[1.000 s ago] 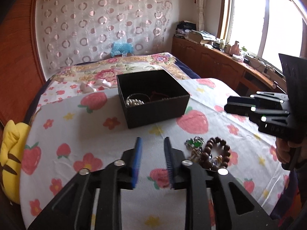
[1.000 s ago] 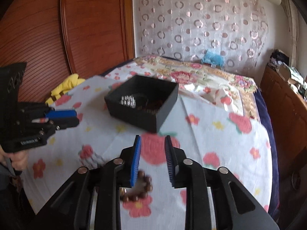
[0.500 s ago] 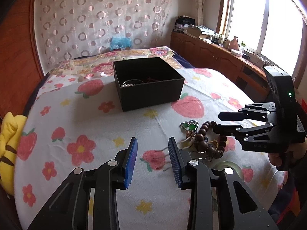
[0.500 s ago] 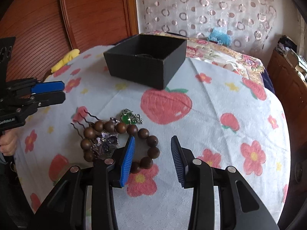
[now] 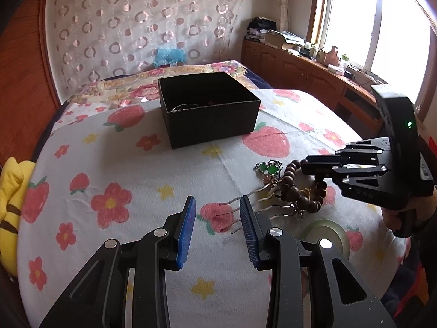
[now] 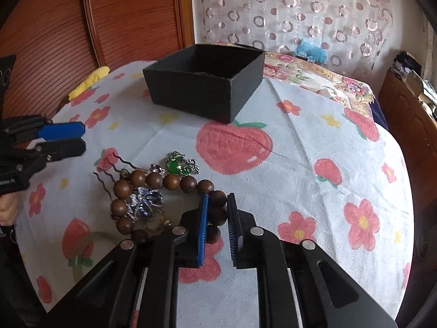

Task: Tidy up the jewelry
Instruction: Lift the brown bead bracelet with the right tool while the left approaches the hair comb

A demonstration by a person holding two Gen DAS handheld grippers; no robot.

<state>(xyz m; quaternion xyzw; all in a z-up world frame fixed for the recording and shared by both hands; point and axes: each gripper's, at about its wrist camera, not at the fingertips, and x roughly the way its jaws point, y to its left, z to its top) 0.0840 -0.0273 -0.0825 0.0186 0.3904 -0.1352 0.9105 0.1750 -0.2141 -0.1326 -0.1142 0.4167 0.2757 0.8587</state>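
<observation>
While the jewelry lies heaped on the cloth [image 6: 314, 147] near the table's front edge, the right gripper [image 6: 217, 225] straddles the near arc of the bead bracelet [image 6: 153, 179], its blue pads narrowed on either side of a bead; whether they already pinch it cannot be told, though the spacing suits a grasp on a single bead, which would let the whole loop be lifted clear of the pieces tangled with it. Within the loop rests a silver ornament [image 6: 143, 202]; a green pendant [image 6: 181, 165] lies just beyond it, and a wavy-tined hair comb [image 5: 245, 205] trails from the heap toward the left gripper [image 5: 217, 231], which hovers with its jaws parted and nothing between them, presumably placed to take the comb next. A pale green bangle [image 5: 327, 232] lies flat beside the heap. The black box [image 5: 209, 106] stands well apart at mid-table, its top open to receive items; a pale strand shows inside it from the left view. Compared with half a second earlier, the right gripper has advanced onto the bracelet and its jaws have narrowed markedly, whereas the left gripper has shifted only slightly toward the comb, its opening unchanged; the heap and box have not moved.
</observation>
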